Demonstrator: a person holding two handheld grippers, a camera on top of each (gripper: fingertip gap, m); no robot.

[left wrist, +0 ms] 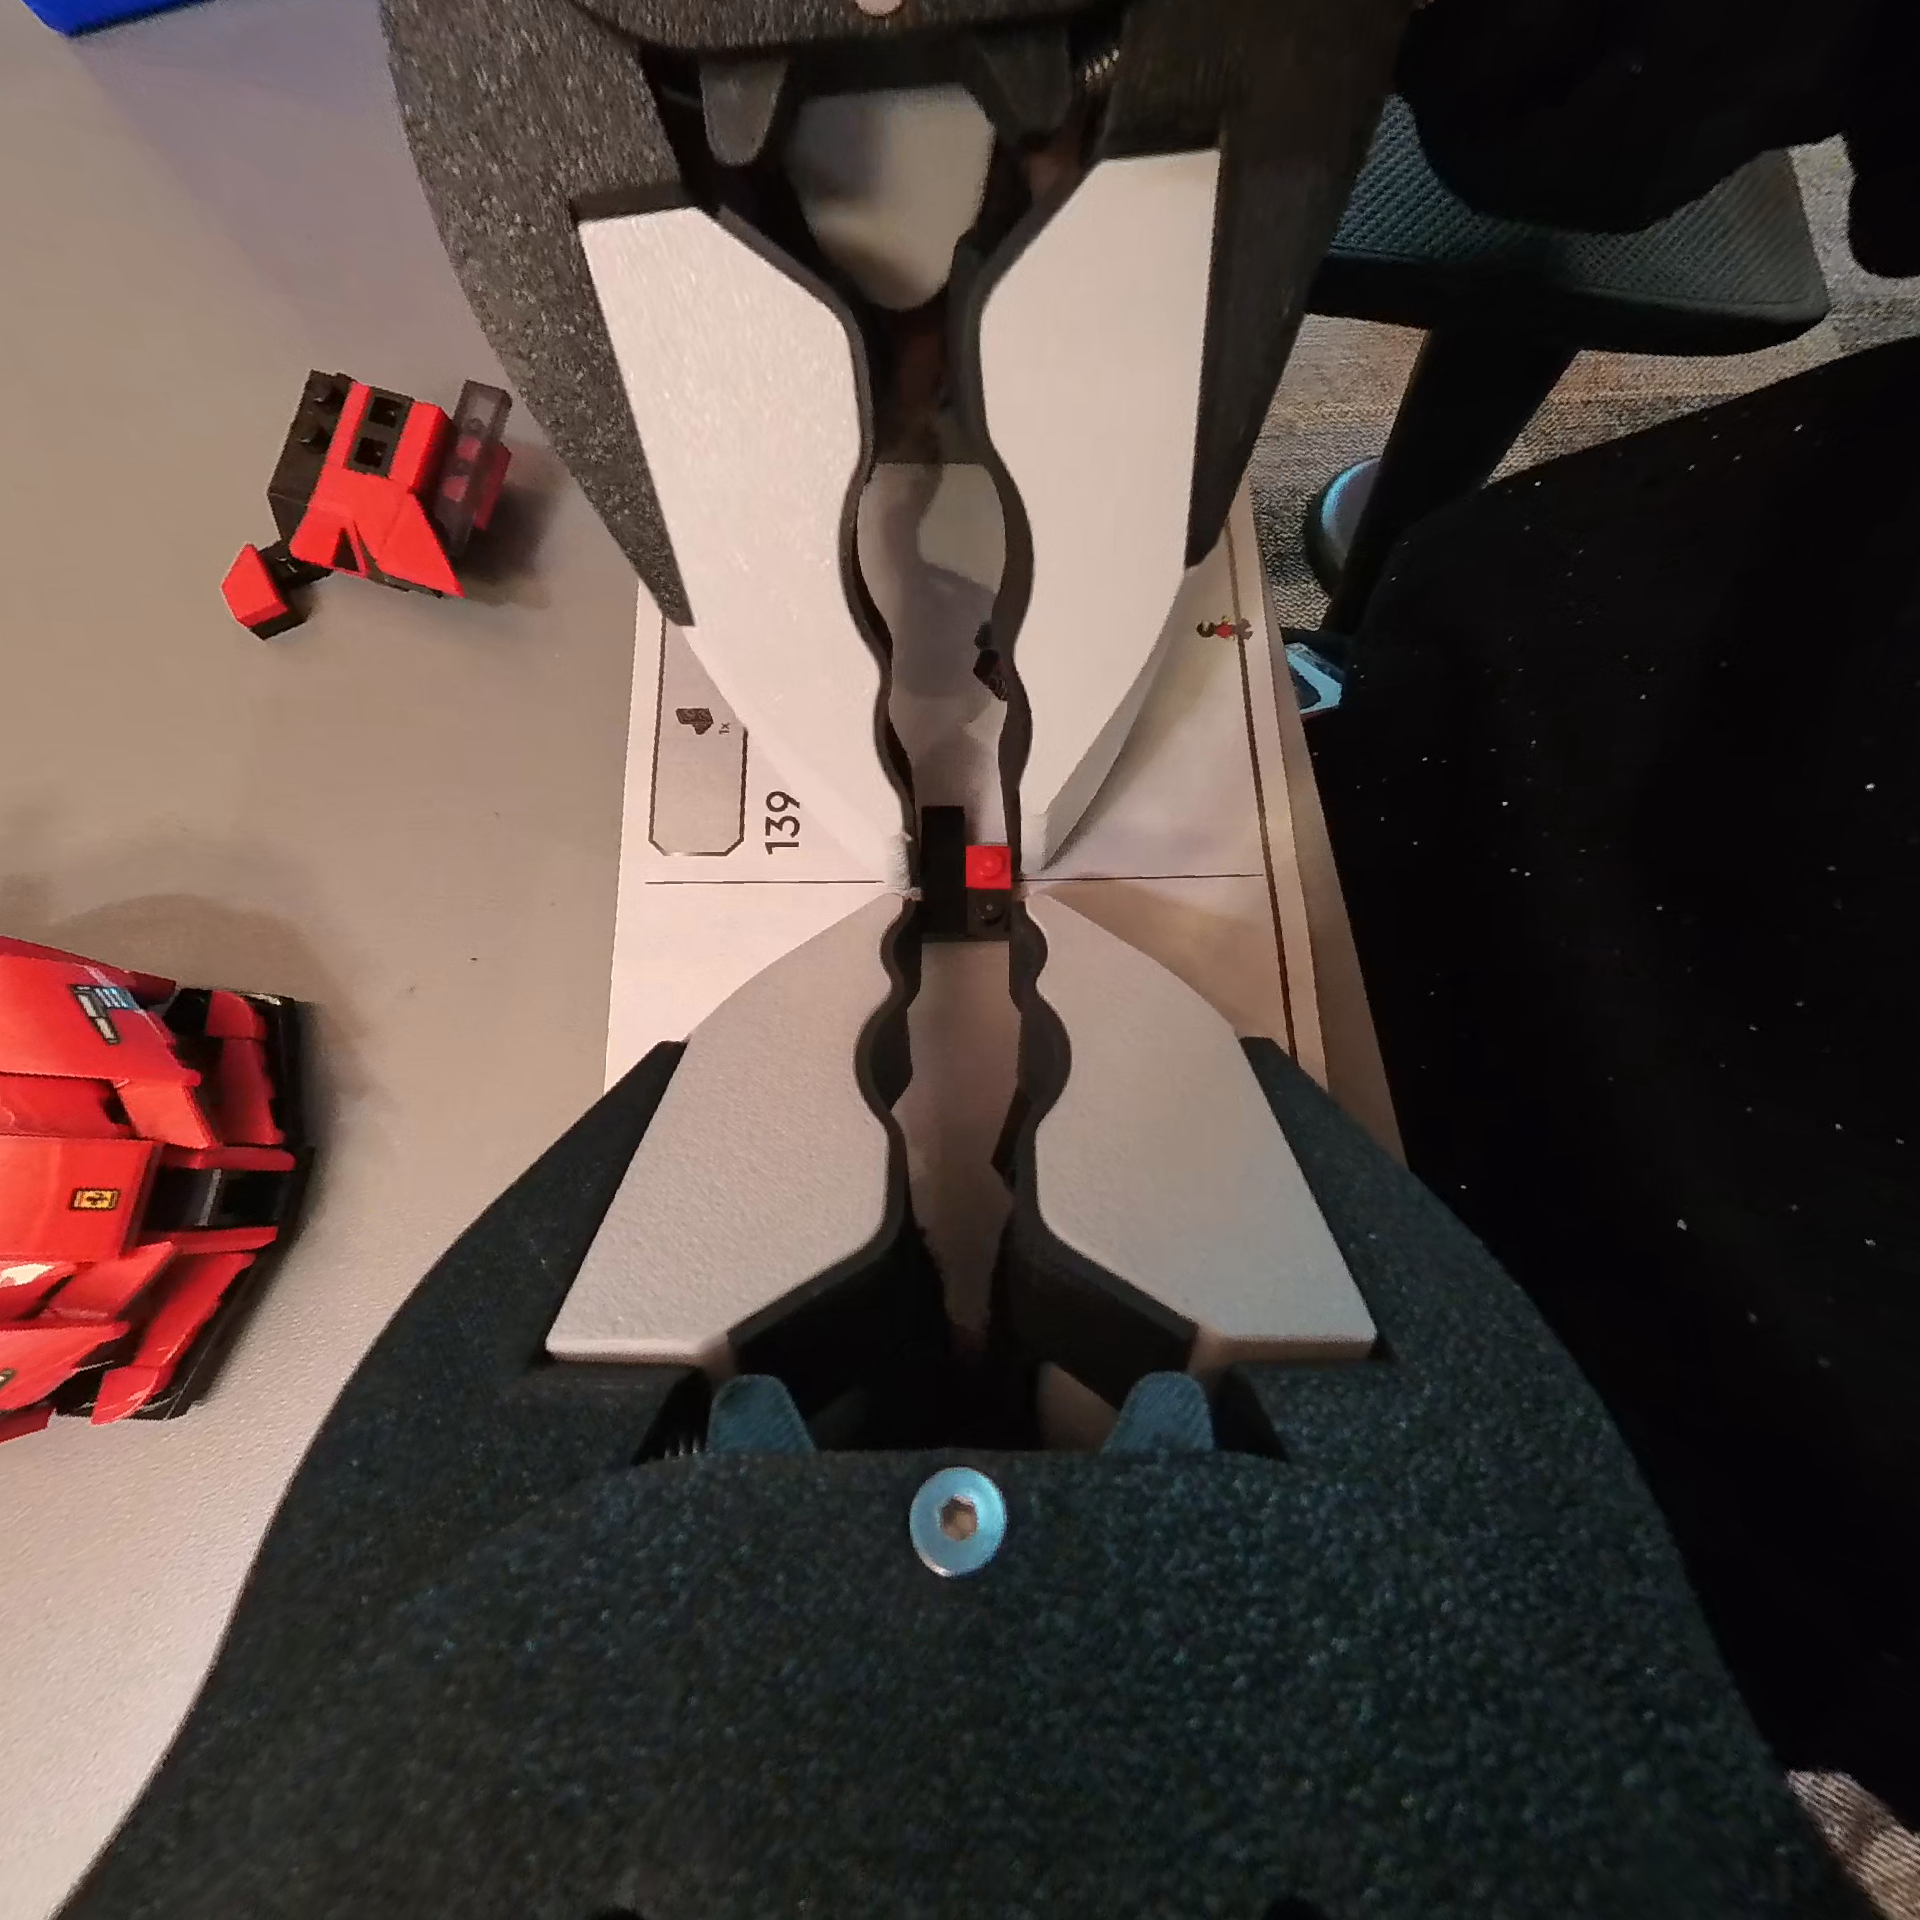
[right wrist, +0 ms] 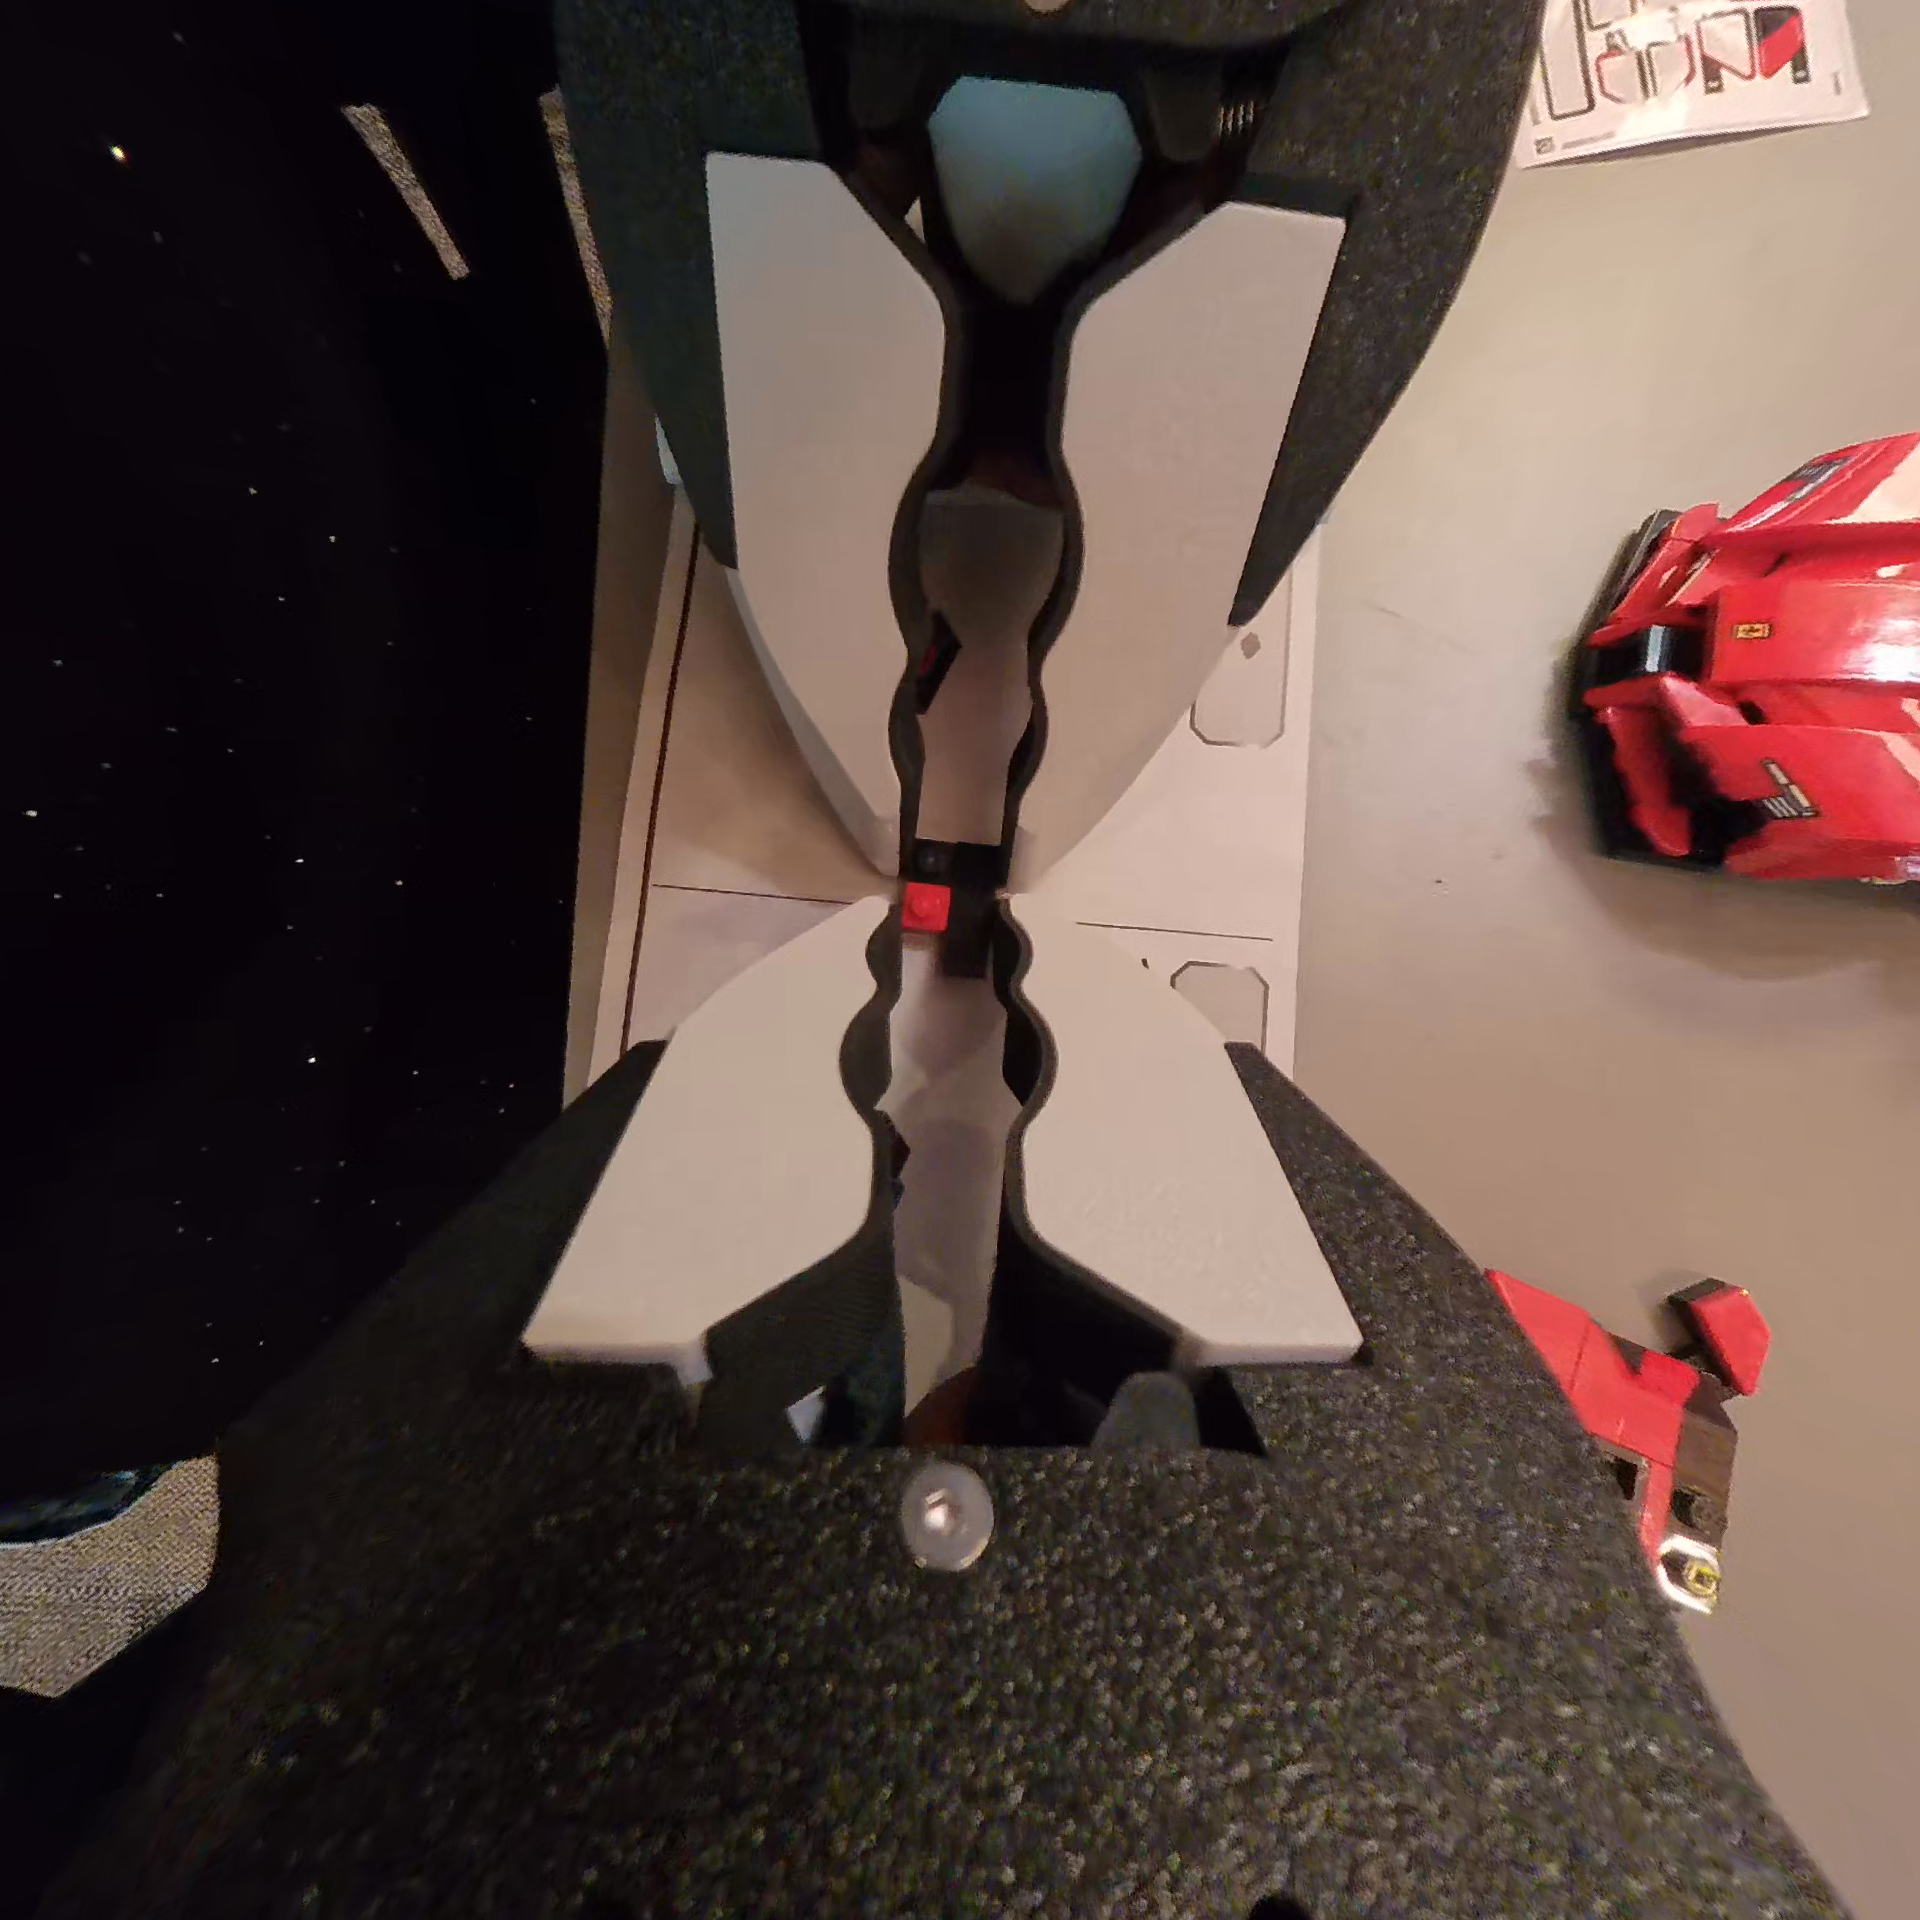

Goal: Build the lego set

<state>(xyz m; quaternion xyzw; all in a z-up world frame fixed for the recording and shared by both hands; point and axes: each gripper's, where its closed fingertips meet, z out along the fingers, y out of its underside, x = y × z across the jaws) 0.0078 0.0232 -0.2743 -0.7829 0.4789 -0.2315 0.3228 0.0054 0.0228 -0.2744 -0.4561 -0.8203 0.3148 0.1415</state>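
Observation:
My two grippers meet tip to tip over the open instruction booklet (left wrist: 727,935). Between them is a small black Lego piece (left wrist: 943,868) with a red one-stud plate (left wrist: 987,868) on it. My left gripper (left wrist: 961,920) comes from below in the left wrist view and is shut on the piece's near end. My right gripper (left wrist: 961,831) comes from above and is shut on its far end. In the right wrist view the right gripper (right wrist: 935,940) is below, the left gripper (right wrist: 961,847) above, and the black piece (right wrist: 968,904) with its red plate (right wrist: 925,899) sits between them.
A red Lego car (left wrist: 125,1174) (right wrist: 1766,675) and a red-and-black sub-assembly (left wrist: 384,499) (right wrist: 1621,1403) lie on the grey table (left wrist: 312,831). A sticker sheet (right wrist: 1683,62) lies farther off. The table edge runs beside the booklet; a dark chair (left wrist: 1558,260) stands beyond it. My left and right fingertips are right by each other.

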